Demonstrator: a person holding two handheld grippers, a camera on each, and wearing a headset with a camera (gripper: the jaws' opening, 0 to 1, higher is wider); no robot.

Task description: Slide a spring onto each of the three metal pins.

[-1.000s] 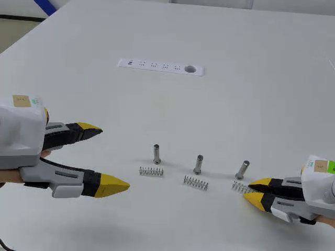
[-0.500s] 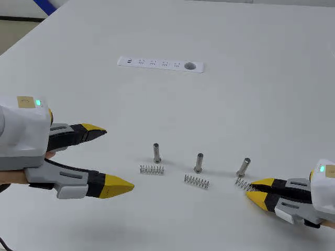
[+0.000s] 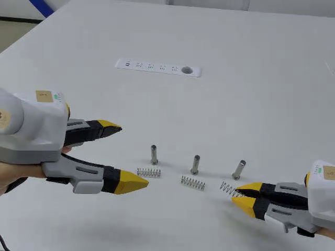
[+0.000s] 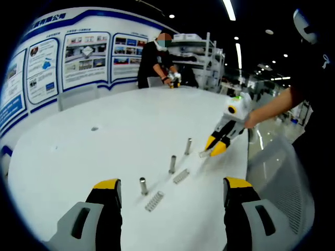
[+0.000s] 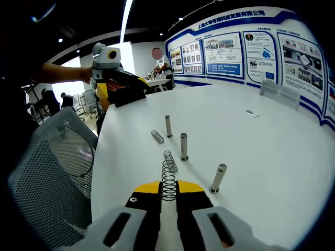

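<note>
Steel left pin [image 3: 154,153], middle pin [image 3: 196,163] and right pin [image 3: 239,169], smooth short cylinders, stand upright in a row toward the near edge of the matte white surface [image 3: 251,78]. Coiled-wire left spring [image 3: 148,172] and middle spring [image 3: 192,182] lie flat, long axes along the row. Right tool [image 3: 238,193] is clamped on one end of the third spring [image 3: 227,187], whose axis continues the tool's line. Left tool [image 3: 131,155] gapes wide, empty. Since a second ago, the third spring has shifted left of the right pin's foot and the left tool has neared the left spring.

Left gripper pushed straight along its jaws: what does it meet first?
Likely the nearest spring, lying just before the end pin; both sit ahead of the open left gripper. Height over the table is unclear.
</note>
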